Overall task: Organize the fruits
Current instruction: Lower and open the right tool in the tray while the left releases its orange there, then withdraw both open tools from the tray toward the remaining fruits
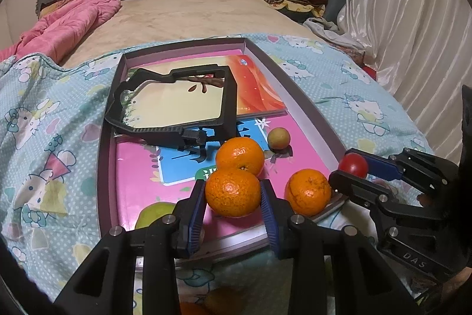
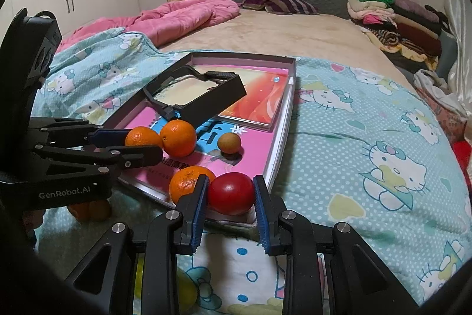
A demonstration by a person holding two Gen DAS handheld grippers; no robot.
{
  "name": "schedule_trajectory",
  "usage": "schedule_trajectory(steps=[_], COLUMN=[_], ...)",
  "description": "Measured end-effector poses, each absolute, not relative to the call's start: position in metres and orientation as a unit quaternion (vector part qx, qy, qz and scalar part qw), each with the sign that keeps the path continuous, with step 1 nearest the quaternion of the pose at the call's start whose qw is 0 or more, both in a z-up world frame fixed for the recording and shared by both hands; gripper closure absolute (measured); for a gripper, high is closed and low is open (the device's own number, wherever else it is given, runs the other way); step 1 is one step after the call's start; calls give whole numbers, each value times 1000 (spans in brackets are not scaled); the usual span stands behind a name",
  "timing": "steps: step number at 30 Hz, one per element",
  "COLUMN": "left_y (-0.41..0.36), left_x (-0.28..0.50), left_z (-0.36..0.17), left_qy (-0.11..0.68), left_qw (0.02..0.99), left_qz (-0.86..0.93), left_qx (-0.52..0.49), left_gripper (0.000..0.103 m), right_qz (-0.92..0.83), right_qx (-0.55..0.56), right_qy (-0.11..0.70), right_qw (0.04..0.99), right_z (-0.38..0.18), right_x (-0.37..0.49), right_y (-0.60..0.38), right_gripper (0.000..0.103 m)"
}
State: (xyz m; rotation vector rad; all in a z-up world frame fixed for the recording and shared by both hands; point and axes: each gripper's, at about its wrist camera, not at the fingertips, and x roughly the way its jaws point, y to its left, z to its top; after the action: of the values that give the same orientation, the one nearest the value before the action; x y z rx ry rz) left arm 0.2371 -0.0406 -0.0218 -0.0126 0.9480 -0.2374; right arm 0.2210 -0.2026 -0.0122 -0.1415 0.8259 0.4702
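My left gripper (image 1: 233, 187) is shut on an orange (image 1: 232, 197) over the near end of a shallow grey box tray (image 1: 103, 138). A second orange (image 1: 239, 156) touches the held one from behind. A third orange (image 1: 307, 191) lies to the right, and a small brownish fruit (image 1: 278, 138) sits farther back. My right gripper (image 2: 230, 182) is shut on a red round fruit (image 2: 230, 193) at the tray's near corner, beside an orange (image 2: 188, 182). In the right wrist view the left gripper (image 2: 144, 143) holds its orange (image 2: 141, 138) at the left.
Books and a black plastic frame (image 1: 177, 96) fill the tray's far half. A green fruit (image 1: 156, 214) lies in the tray behind my left finger. More orange fruit (image 2: 91, 210) rests on the patterned blue blanket (image 2: 354, 167) under the left gripper. A pink quilt (image 2: 183, 16) and folded clothes (image 2: 383, 11) lie beyond.
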Motion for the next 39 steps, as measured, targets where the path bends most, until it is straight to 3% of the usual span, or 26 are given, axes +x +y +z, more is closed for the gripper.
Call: schedule_trajectory(steps=[26,30,39], left_y=[-49,-51,-44], left_x=[230,227,227], left_z=[-24,-24,-20], left_qy=[455,453,454], left_qw=[881,882,882], left_qz=[-130,-130,-128], left_qx=[-5,-3,-16], left_gripper=[65,65,60], right_qz=[220,217,215], right_qx=[-70,-69,-64], right_qy=[384,383,383], right_qw=[894,895,896], right_z=[-7,-6,-6], right_x=[214,215,214], right_y=[-210,-211,-214], right_gripper=[65,60,59])
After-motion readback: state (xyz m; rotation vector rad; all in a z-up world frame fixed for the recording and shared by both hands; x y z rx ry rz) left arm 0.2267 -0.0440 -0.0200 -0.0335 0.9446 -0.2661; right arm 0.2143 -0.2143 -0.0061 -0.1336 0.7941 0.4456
